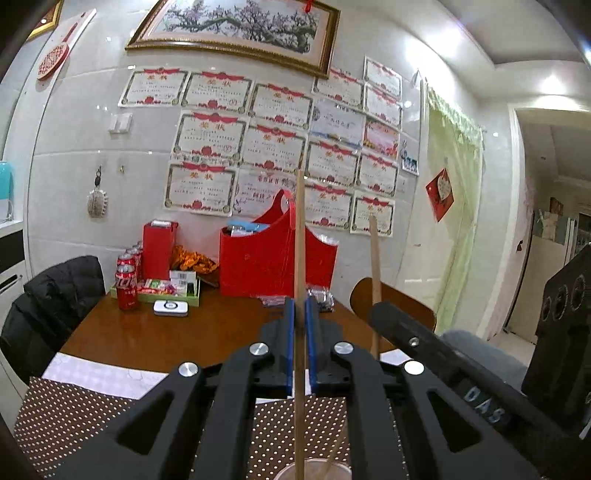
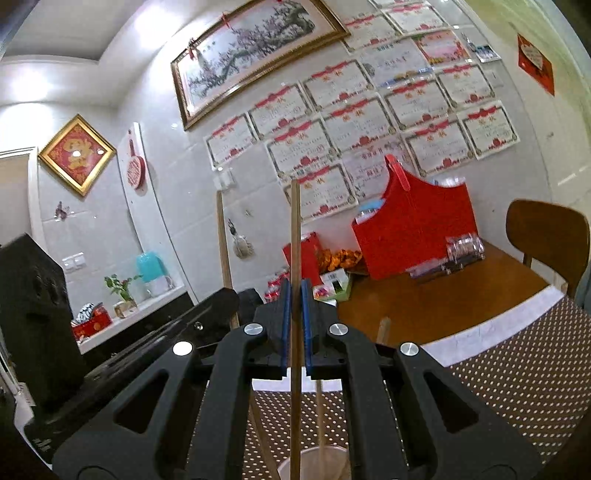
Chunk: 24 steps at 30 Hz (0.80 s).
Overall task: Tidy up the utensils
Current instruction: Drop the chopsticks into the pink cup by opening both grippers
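Chopstick, left: a slim, straight wooden stick [image 1: 300, 236], pale brown, standing upright between the blue pads of the left gripper [image 1: 300, 314]; its lower end dips toward a translucent cup [image 1: 314, 470] at the near edge of the view.
Chopstick, right: a matching wooden stick [image 2: 295, 236], also upright, pinched between the blue pads of the right gripper [image 2: 294, 295]; its lower end reaches the rim of the cup [image 2: 314, 463] below.
Left gripper: jaws closed tight on its chopstick, pads pressing both sides.
Right gripper: jaws closed tight on its chopstick in the same manner; in the left wrist view it [image 1: 376, 308] appears just to the right, its stick [image 1: 375, 251] rising beside it.
Further sticks: in the right wrist view, another thin stick [image 2: 320, 417] leans in the cup.
Placemat: brown with white dots [image 1: 62, 417], under the cup, near side of the table.
Table: brown wood [image 1: 184, 332]; at its far side a red basket [image 1: 258, 258], red cans [image 1: 127, 284] and a white device [image 1: 170, 307].
Wall: certificates [image 1: 210, 136] below a framed blossom picture [image 1: 236, 26].
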Motion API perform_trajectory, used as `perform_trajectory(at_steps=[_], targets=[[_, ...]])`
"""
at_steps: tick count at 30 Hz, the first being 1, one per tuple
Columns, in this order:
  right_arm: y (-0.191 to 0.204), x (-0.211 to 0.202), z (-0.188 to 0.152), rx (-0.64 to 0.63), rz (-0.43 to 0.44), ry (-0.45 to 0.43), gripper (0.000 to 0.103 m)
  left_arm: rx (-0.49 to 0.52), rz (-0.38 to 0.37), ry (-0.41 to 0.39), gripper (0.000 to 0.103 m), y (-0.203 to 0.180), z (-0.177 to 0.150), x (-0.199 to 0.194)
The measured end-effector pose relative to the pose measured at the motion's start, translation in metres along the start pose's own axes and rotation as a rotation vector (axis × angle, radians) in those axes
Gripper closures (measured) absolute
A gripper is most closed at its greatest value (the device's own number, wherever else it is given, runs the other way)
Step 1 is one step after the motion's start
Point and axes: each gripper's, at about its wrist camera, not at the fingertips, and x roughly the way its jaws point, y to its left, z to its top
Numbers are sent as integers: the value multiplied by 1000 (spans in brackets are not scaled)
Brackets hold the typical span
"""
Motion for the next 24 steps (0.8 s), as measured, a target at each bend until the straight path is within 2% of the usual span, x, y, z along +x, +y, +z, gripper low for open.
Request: perform_trajectory(at_steps=[9, 11, 12, 13, 14, 15, 16, 17, 18, 19, 24], targets=[[-11, 15, -18, -34, -32, 48, 97, -12, -12, 31, 97, 8, -28, 15], [-9, 17, -20, -45, -34, 80, 96, 4, -7, 40, 97, 6, -31, 13], [-8, 17, -21, -49, -34, 95, 92, 16, -9, 44, 94, 5, -32, 11], [-8, 16, -21, -53, -41, 97, 83, 27, 9, 38, 88, 4, -32, 6], [-7, 14, -20, -53, -59, 93, 75, 30, 29, 26, 79, 5, -31, 1], [-9, 7, -17, -37, -77, 83, 54, 23, 47, 14, 76, 7, -29, -5], [-12, 2, -14, -14, -84, 69, 21, 10, 57, 8, 61, 11, -28, -9], [-15, -5, -12, 7, -87, 50, 7, -10, 63, 4, 30, 16, -24, -15], [-16, -16, -7, 18, -87, 16, 5, -23, 68, -4, 21, 19, -22, -21], [-15, -21, -5, 14, -88, 2, 5, -36, 79, -34, 19, 23, -19, -32], [-2, -48, 10, 0, -90, -13, 5, 3, 118, -51, 19, 20, -6, -62]])
